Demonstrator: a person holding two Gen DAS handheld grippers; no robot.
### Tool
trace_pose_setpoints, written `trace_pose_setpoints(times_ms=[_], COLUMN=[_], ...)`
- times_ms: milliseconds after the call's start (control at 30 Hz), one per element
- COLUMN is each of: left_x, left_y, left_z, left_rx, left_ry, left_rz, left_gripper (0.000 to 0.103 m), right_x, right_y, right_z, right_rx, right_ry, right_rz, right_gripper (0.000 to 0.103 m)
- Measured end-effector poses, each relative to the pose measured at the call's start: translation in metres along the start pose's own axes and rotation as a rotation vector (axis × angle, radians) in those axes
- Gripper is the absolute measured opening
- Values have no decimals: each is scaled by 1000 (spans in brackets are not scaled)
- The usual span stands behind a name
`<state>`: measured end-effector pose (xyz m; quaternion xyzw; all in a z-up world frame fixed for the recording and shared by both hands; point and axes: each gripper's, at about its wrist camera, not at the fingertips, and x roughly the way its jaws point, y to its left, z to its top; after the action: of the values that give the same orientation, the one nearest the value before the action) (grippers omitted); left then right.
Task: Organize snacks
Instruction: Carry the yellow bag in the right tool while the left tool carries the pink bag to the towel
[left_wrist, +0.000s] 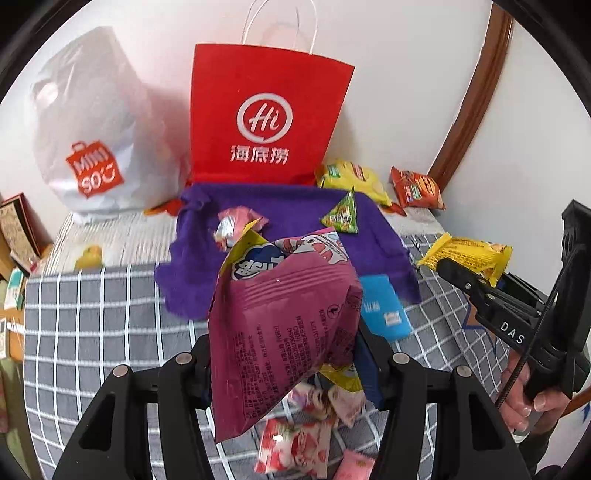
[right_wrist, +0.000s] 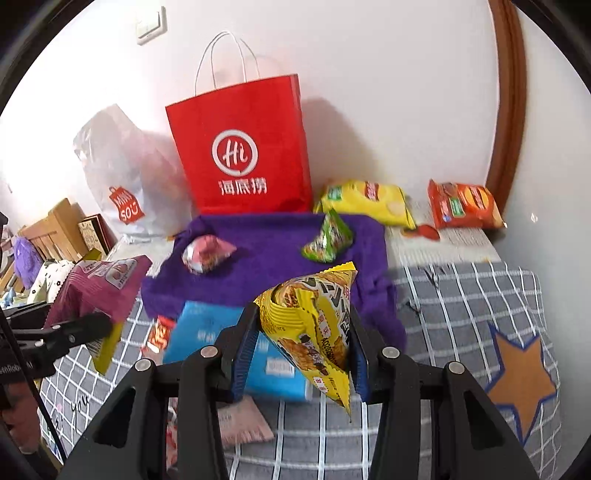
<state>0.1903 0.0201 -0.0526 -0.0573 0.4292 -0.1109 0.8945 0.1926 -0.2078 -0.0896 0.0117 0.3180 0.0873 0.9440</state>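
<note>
My left claw (left_wrist: 284, 365) is clamped on a magenta snack bag (left_wrist: 280, 332) and my right claw (right_wrist: 301, 350) on a yellow snack packet (right_wrist: 314, 325), with the purple cloth (right_wrist: 273, 251) ahead of both.

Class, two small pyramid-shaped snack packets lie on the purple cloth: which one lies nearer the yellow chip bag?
The green pyramid packet, at the purple cloth's right side beside the yellow chip bag; the pink packet lies far left.

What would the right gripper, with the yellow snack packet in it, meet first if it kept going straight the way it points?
Probably the purple cloth: the right gripper aims down past the blue packet at it. The green packet and red bag lie beyond; depth is unclear.
</note>
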Motion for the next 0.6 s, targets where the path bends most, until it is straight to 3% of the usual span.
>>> trace_pose_setpoints(times_ms=[333, 600], left_x=[19, 48], left_y=[5, 33], left_z=[52, 86], left_rx=[14, -48], left_ry=[-25, -11], left_rz=[27, 41], left_gripper=[57, 57], right_x=[33, 70], right_y=[6, 13], right_z=[55, 90], right_rx=[-13, -26], right_ry=[-21, -24], right_rz=[13, 27], right_gripper=[44, 44])
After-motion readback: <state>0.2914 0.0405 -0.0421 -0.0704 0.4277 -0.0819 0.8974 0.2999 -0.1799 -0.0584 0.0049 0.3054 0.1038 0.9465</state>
